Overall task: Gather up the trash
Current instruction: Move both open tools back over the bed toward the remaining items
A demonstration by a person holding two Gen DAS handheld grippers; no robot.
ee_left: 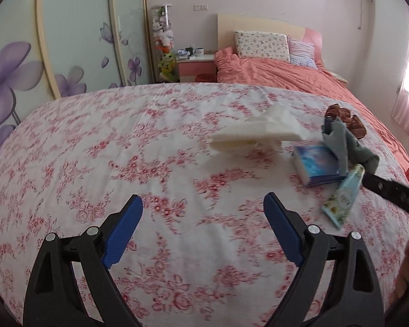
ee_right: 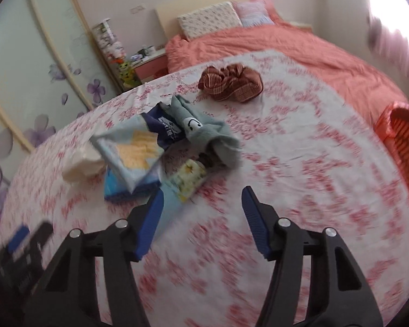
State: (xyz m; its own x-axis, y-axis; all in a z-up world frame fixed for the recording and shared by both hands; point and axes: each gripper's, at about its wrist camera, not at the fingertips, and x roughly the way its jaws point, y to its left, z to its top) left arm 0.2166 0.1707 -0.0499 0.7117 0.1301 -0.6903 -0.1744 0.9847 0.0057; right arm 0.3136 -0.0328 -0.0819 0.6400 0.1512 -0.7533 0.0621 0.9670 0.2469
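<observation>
**Both grippers open over the floral bedspread**

Left gripper [ee_left: 203, 224] spread wide at bottom centre, gripping nothing. Right gripper [ee_right: 201, 214] likewise parted and empty. Crumpled white tissue [ee_left: 248, 133] right of centre on the floral sheet [ee_left: 122, 150]. Beside it, blue packet [ee_left: 317, 164], tube [ee_left: 343, 196], grey sock [ee_right: 204, 133]. Red basket [ee_right: 403, 141] at right edge.

On the bedspread [ee_right: 286, 163], the sock [ee_right: 204, 133] seemingly overlaps the tissue pack [ee_right: 131, 158]; the cloth [ee_right: 231, 84] lies behind.

White crumpled tissue [ee_left: 248, 133] lies on the floral sheet [ee_left: 122, 163] just beside a blue packet [ee_left: 317, 164]
</observation>
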